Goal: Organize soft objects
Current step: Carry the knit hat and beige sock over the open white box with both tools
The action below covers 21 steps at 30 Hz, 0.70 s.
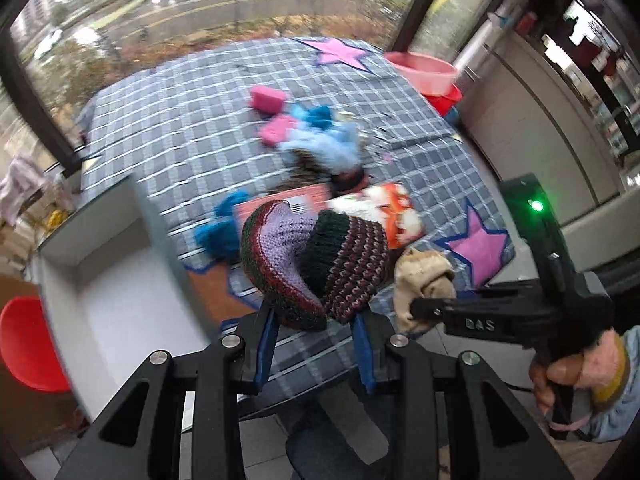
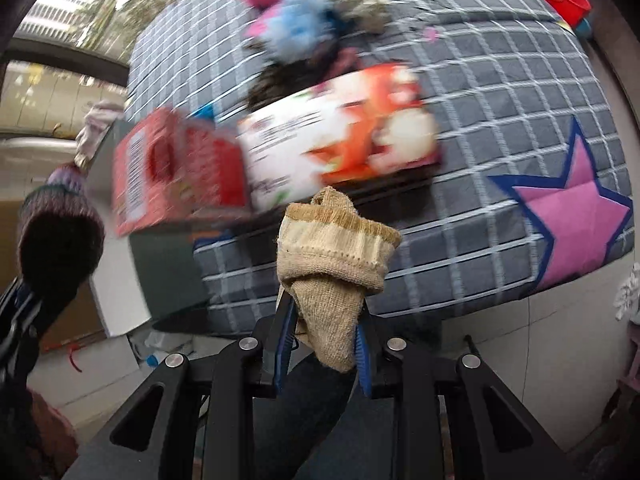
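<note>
Left view: my left gripper [image 1: 316, 320] is clamped on a knit hat [image 1: 316, 264] in purple, maroon and dark green, held up over the near edge of the checked cloth [image 1: 168, 120]. A white box [image 1: 120, 280] stands open at the left with nothing visible in it; a red bowl [image 1: 28, 344] sits beside it. A pink basin [image 1: 424, 68] rests on a red tub [image 1: 446, 98] at the cloth's far corner. Pink sponges [image 1: 269, 98] and blue fluff [image 1: 332, 148] lie mid-cloth. To the right, my hand [image 1: 576, 372] holds the right gripper [image 1: 420, 308], marked "DAS", with a green light on.

Right view: my right gripper [image 2: 324, 344] is pinched shut on a beige sock [image 2: 340, 256], lifted at the cloth's edge. Behind it lie a red carton [image 2: 168, 168] and a white-orange carton [image 2: 340, 136], print too blurred to read. The hat hangs at far left.
</note>
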Each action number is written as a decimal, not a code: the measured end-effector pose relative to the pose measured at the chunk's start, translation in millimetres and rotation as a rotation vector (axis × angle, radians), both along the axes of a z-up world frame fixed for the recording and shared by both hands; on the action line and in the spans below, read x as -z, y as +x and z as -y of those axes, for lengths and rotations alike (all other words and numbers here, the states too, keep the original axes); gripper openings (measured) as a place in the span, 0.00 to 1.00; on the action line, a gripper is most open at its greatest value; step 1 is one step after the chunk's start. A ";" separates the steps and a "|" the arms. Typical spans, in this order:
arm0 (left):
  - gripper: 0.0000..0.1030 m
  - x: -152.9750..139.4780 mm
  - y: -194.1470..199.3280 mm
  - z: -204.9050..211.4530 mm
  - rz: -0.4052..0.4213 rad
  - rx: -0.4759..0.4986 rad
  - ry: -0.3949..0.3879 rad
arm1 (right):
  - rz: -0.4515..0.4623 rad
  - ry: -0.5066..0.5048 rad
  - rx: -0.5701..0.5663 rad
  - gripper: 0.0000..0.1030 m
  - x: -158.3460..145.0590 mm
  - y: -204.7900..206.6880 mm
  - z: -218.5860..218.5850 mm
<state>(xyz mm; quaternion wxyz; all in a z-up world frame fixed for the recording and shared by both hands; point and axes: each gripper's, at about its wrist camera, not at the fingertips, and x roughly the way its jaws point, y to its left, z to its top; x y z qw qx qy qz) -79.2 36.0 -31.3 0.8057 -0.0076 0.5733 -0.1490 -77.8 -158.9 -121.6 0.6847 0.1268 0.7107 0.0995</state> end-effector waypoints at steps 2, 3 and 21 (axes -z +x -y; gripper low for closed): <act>0.36 -1.2 -8.3 -23.7 0.017 -0.051 0.018 | 0.015 0.003 -0.037 0.28 -4.6 -4.2 -20.5; 0.36 -0.9 -11.1 -33.0 0.018 -0.073 0.019 | 0.024 0.008 -0.056 0.28 -7.4 -5.9 -31.3; 0.36 26.3 -61.1 -171.8 -0.039 -0.483 0.049 | 0.152 0.044 -0.476 0.28 -44.2 -6.3 -197.7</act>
